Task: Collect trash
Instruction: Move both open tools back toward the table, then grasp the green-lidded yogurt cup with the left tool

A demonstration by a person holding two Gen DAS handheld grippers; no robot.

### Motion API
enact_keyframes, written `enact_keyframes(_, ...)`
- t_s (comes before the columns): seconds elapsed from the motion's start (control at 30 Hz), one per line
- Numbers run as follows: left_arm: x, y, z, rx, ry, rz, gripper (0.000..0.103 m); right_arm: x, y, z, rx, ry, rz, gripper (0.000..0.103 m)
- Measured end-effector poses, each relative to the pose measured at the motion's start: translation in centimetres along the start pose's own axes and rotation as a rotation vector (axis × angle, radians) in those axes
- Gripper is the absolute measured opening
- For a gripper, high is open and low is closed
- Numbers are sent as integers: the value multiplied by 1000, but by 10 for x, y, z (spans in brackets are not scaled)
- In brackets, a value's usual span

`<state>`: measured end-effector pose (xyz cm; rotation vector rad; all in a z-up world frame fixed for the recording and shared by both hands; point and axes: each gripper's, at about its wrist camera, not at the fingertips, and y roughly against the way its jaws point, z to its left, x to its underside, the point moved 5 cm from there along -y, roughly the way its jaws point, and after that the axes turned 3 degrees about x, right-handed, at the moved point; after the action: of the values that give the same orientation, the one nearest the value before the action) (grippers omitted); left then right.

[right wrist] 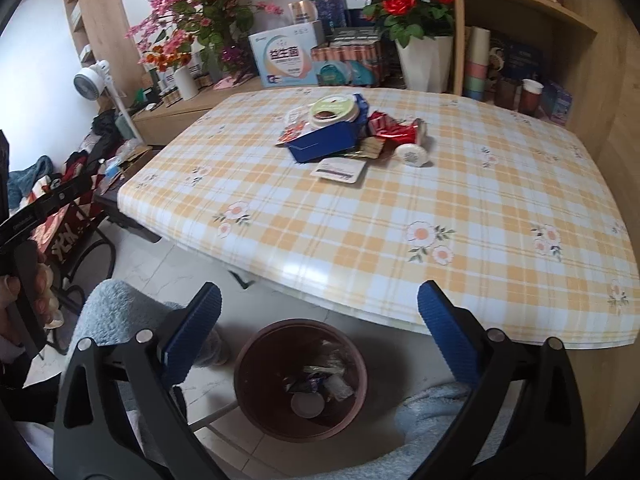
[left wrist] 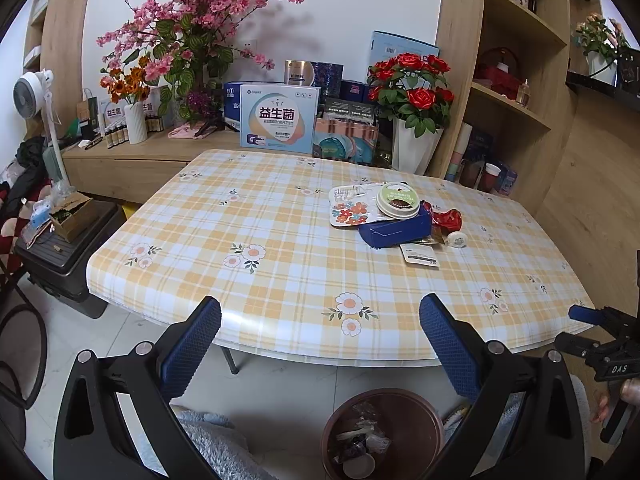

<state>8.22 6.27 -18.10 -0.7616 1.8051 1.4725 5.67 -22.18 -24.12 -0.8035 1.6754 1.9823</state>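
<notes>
Some trash binned; the pile is left.
Your left gripper (left wrist: 320, 312) and right gripper (right wrist: 318, 300) are spread, empty; bin (right wrist: 256, 412) between the fingers, trash pile (right wrist: 340, 132) well ahead.

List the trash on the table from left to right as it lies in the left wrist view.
Flowered packet → blue box → white label card → red foil wrapper → small white round lid.

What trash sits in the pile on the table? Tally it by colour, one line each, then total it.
Blue: 1, the blue carton
Green-topped: 1, the round lid
Red: 1, the red foil wrapper
White: 2, the flat sachet and the small round cap
Floral print: 1, the floral packet
Gold: 1, the gold wrapper
Total: 7 visible; more could be hidden underneath.
</notes>
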Motion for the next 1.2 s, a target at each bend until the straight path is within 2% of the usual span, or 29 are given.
enact_keyframes(0.23, -2, -5, 0, -12, -21, 7, 97, -4, 5, -36, 127, -39, -32, 97)
enact_keyframes(0.43, -9, -15, -1, -27, -46, 8, 97, -5, 6, -60, 196, -68, -68, 97)
enact_keyframes(0.7, -14, -42, -14, 5, -77, 44, 97, -11, -8, -84, 224, -118, -71, 97)
enact_keyframes(0.9, -20, -75, -20, 30, -63, 95, 97, -25, -26, -98, 233, -127, -66, 97)
enact_keyframes(1.1, -44, -118, -37, 100, -38, 140, 97, -47, -52, -111, 240, -102, -56, 97)
enact_keyframes(1.2, -65, -150, -58, 136, -53, 147, 97, -60, -67, -120, 212, -122, -56, 97)
